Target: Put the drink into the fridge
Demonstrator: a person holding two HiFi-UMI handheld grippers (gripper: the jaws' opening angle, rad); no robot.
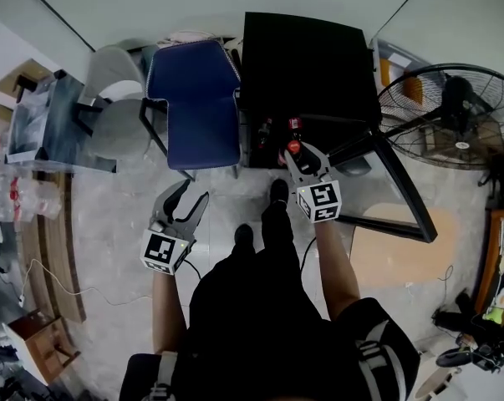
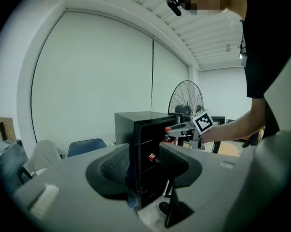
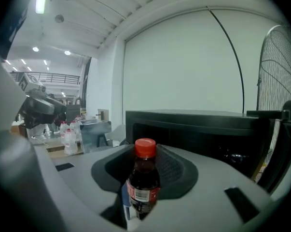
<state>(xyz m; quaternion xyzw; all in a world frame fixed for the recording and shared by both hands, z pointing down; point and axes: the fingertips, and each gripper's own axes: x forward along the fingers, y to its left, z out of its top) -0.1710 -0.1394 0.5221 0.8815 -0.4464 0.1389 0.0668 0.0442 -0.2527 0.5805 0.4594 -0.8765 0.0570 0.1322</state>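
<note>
The drink is a small dark bottle with a red cap (image 3: 144, 182), standing upright between the pads of my right gripper (image 3: 145, 170), which is shut on it. In the head view this gripper (image 1: 297, 155) holds the bottle (image 1: 293, 148) at the mouth of the black fridge (image 1: 306, 57), whose door (image 1: 394, 195) hangs open to the right. Other red-capped bottles (image 1: 266, 130) are on a shelf inside. My left gripper (image 1: 185, 200) hangs open over the floor to the left of the fridge, with nothing between its fingers (image 2: 114, 166).
A blue chair (image 1: 197, 98) and a grey chair (image 1: 118, 98) stand left of the fridge. A floor fan (image 1: 452, 111) is at the right. Clear water bottles (image 1: 17, 199) sit on a wooden bench at the far left. The person's feet (image 1: 278, 192) are before the fridge.
</note>
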